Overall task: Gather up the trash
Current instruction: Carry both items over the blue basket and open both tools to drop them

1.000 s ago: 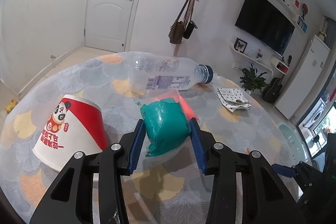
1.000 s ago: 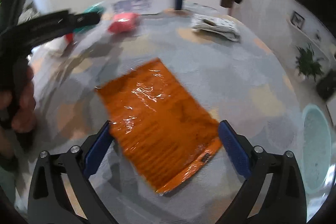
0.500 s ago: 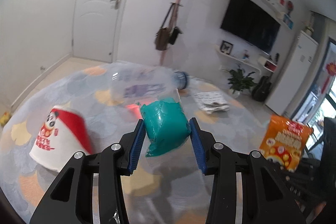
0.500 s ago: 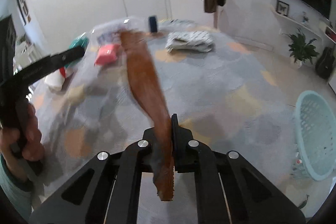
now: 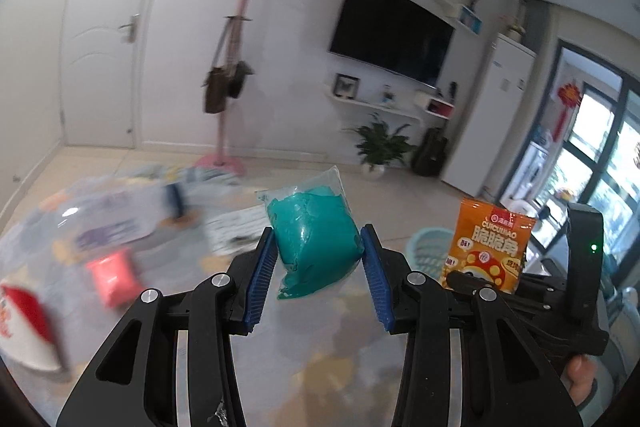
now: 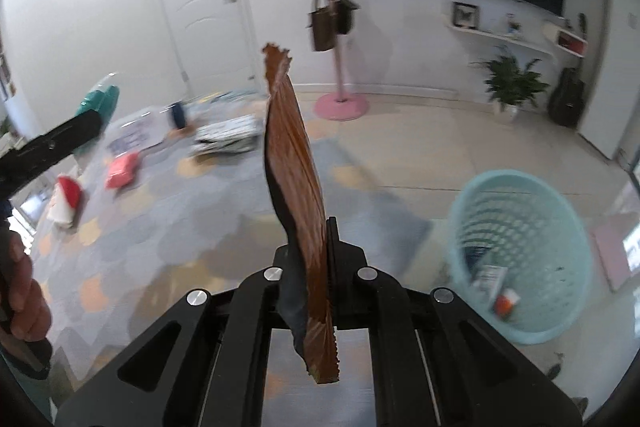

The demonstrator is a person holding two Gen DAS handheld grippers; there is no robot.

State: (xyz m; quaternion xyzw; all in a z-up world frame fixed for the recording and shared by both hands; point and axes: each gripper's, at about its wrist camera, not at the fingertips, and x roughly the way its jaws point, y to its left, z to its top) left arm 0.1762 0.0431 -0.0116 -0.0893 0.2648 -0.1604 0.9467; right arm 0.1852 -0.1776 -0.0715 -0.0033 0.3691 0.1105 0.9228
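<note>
My left gripper point(image 5: 318, 269) is shut on a teal packet point(image 5: 314, 235) in clear wrap, held up above the patterned rug point(image 5: 280, 343). My right gripper point(image 6: 316, 259) is shut on an orange snack bag point(image 6: 296, 187), seen edge-on and standing upright between the jaws. The left wrist view shows that same orange snack bag point(image 5: 486, 247) face-on at the right. A light blue basket point(image 6: 520, 247) stands on the floor to the right, with a few bits of trash inside. In the right wrist view the teal packet point(image 6: 102, 99) shows at the far left.
On the rug lie a plastic bottle point(image 5: 120, 215), a red packet point(image 5: 114, 273), a red and white paper cup point(image 5: 24, 327) and a folded patterned wrapper point(image 6: 226, 137). A pink coat stand point(image 6: 338, 39) with bags rises behind the rug. A potted plant point(image 6: 510, 83) sits by the far wall.
The right gripper closed on the orange snack bag, which lay flat on the rug, and lifted it. Both grippers rose and swung right, bringing the basket into view.
</note>
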